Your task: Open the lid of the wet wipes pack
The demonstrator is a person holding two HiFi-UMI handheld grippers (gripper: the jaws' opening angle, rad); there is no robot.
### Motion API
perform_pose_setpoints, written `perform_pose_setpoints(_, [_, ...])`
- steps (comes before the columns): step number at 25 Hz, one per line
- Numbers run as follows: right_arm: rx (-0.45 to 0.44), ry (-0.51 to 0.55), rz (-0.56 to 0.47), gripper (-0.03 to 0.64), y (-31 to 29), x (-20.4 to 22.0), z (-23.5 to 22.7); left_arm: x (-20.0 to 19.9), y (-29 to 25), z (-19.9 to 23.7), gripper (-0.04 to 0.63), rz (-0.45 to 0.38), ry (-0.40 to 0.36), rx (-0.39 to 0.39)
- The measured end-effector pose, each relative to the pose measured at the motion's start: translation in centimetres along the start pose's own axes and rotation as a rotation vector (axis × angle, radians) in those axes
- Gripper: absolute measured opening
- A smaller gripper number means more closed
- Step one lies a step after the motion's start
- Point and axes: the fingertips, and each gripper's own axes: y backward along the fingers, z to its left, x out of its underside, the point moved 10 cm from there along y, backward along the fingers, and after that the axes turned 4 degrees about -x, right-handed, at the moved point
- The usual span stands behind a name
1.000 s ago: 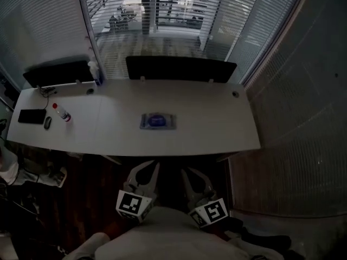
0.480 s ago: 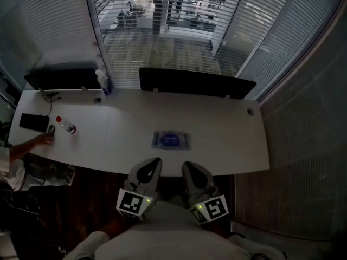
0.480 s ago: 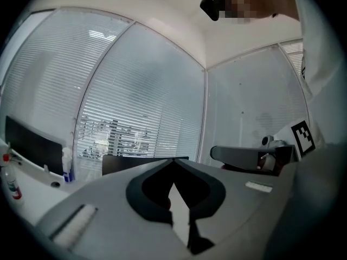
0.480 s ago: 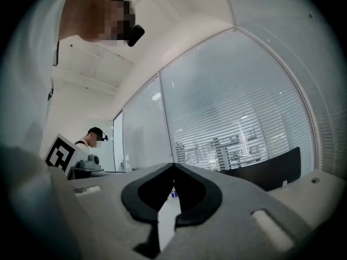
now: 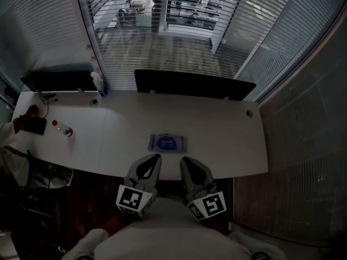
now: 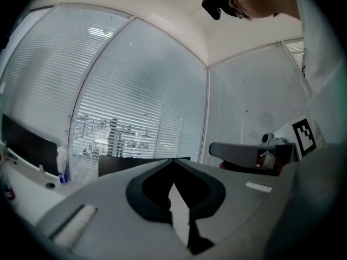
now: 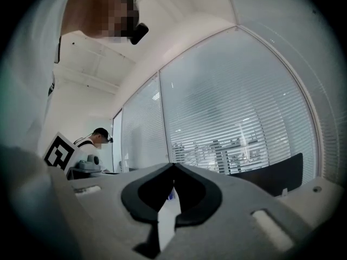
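Left gripper and right gripper have advanced to the desk's near edge, with both pairs of jaws closed tip to tip and nothing held. The wet wipes pack lies flat just beyond them, at mid-edge. Recommended: brace the pack with one gripper, then part the other's jaws to catch the lid.

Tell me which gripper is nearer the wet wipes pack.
Left, narrowly. The left gripper sits just short of the wet wipes pack, on the near side of its left half; the right gripper is off its right end, slightly further away.
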Motion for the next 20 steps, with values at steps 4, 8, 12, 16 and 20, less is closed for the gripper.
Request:
perform_pose_setpoints(4, [-0.007, 0.018, 0.017, 0.0, -0.2, -0.4, -1.2, 0.2, -0.9, -0.1, 0.003, 0.0, 0.025, -0.016])
perform_pose_setpoints(8, [0.01, 0.061, 0.041, 0.0, 0.2, 0.5, -2.6, 1.1, -1.7, -0.5, 0.003, 0.024, 0.04, -0.019])
perform_pose_setpoints(12, [0.002, 0.137, 0.111, 0.0, -1.2, 2.4, -4.2, 1.5, -3.2, 0.5, 0.003, 0.052, 0.028, -0.023])
perform_pose_setpoints(16, [0.004, 0.155, 0.159, 0.0, -3.5, 4.6, -6.2, 3.3, -5.9, 2.7, 0.003, 0.135, 0.045, -0.066])
perform_pose_setpoints(20, [-0.015, 0.212, 0.255, 0.002, -3.9, 7.7, -7.2, 6.5, -6.2, 2.8, 0.003, 0.209, 0.097, -0.086])
